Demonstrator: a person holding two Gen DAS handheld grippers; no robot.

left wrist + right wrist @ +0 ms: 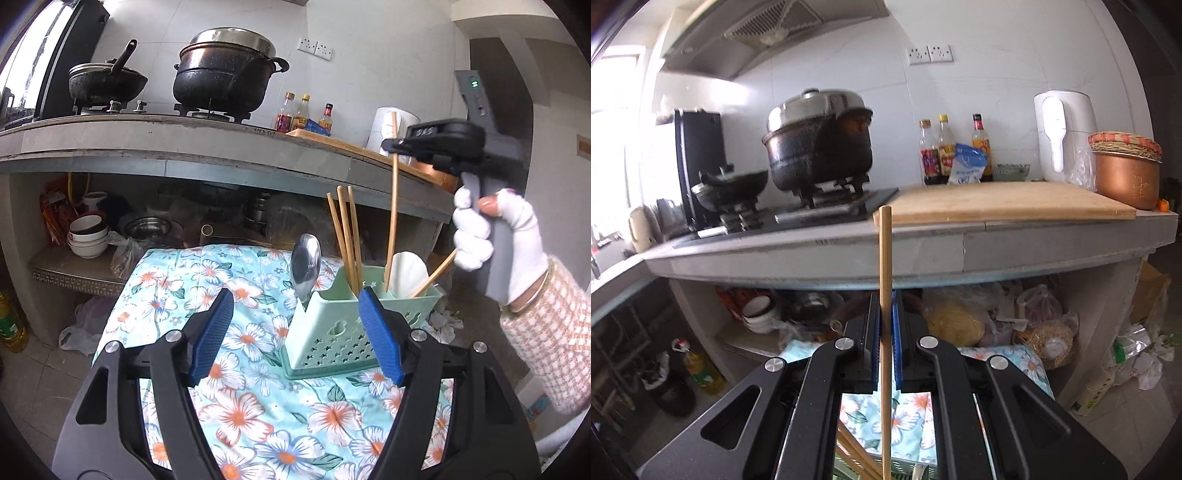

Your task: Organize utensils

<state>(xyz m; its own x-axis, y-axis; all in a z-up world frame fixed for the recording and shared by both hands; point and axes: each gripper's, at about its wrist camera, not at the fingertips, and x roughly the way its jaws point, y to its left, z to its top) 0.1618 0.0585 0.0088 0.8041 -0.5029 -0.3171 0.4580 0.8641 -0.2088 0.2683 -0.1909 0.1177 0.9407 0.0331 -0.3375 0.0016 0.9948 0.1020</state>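
Note:
A green utensil caddy (332,336) stands on the floral tablecloth (258,406). It holds a steel spoon (306,267), several wooden chopsticks (345,240), a white spoon (406,273) and a slanted chopstick (436,275). My right gripper (395,146) is shut on one upright chopstick (393,218) whose lower end is in the caddy's right compartment; the right wrist view shows this chopstick (885,295) clamped between the blue pads (896,339). My left gripper (295,332) is open and empty, just in front of the caddy.
A concrete counter (184,147) behind the table carries a large black pot (225,74), a wok (107,81), sauce bottles (303,114), a cutting board (1004,203) and a white kettle (1063,136). Bowls (86,236) and bags sit on the shelf below.

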